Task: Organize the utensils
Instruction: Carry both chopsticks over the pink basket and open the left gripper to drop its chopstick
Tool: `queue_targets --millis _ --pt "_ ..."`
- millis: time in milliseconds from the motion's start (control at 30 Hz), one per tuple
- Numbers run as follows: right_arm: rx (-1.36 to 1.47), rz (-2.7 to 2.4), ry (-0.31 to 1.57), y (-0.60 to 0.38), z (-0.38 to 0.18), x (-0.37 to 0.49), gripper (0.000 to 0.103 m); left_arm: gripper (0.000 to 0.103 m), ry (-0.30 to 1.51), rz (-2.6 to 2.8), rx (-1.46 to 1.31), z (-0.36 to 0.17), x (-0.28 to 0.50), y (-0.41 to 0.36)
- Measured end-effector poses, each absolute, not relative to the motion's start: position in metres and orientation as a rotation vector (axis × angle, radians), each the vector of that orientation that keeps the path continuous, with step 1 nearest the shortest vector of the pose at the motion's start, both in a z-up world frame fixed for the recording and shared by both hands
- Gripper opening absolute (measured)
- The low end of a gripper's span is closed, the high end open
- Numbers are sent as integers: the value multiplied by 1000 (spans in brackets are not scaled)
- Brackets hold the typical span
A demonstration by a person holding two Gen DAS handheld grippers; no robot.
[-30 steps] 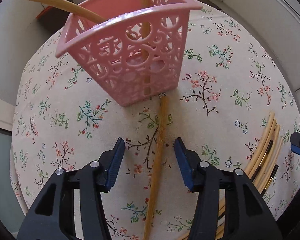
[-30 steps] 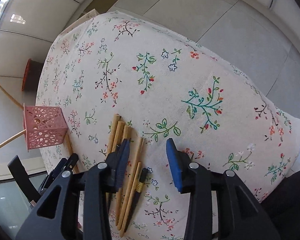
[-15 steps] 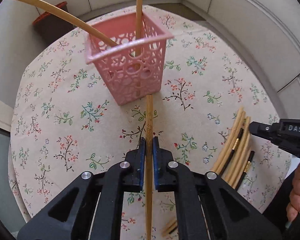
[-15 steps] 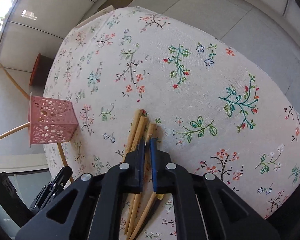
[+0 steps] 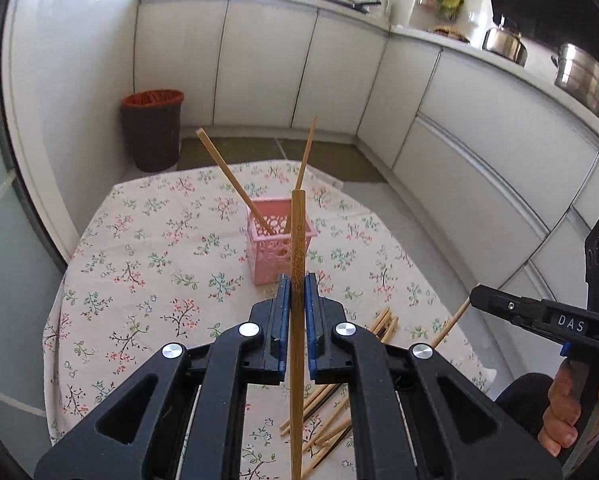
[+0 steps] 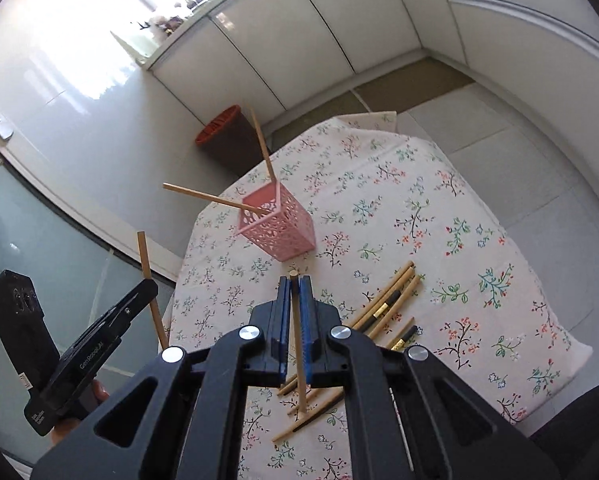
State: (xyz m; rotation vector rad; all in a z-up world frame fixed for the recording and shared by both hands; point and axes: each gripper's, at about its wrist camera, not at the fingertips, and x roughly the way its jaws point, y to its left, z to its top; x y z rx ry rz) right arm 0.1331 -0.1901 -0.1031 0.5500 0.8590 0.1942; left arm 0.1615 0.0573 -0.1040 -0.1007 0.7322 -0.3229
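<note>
My left gripper [image 5: 296, 286] is shut on a bamboo chopstick [image 5: 297, 248] and holds it high above the table, its end pointing toward the pink perforated basket [image 5: 279, 256]. The basket holds two chopsticks [image 5: 235, 182] that lean outward. My right gripper [image 6: 294, 288] is shut on another chopstick [image 6: 297, 344], also lifted above the table. The basket shows in the right wrist view [image 6: 279, 226] ahead of it. Several loose chopsticks [image 6: 383, 304] lie on the floral tablecloth below the right gripper; they also show in the left wrist view [image 5: 381, 326].
The small table has a floral cloth [image 5: 151, 264] with edges close on all sides. A dark bin with a red liner [image 5: 152, 128] stands on the floor beyond it. White cabinets [image 5: 259, 64] ring the room. The other gripper shows at the left of the right wrist view [image 6: 99, 344].
Both grippers went from open to shut on a chopstick each, then rose well above the table with the chopsticks held.
</note>
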Motion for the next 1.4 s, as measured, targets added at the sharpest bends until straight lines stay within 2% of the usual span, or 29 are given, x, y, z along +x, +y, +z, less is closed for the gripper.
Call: queue_targets --millis 133,333,767,933,1100,1200,1400 --pt "532 200 828 -193 -85 127 5 6 604 -326 -171 -86 147 62" --pt "548 206 776 -206 -50 139 5 6 517 -293 -185 -63 152 57" --pt "550 218 615 -233 40 201 5 6 377 -241 -169 4 224 41" --pt "537 236 581 -227 52 233 5 6 385 -187 -120 -8 253 34" --pt "507 240 564 -213 50 259 6 7 442 -175 -91 -45 273 33" --pt "485 248 577 -203 45 272 6 17 464 -183 -124 -61 272 42" --pt "426 254 596 -180 31 291 6 22 418 -153 -223 -38 256 75"
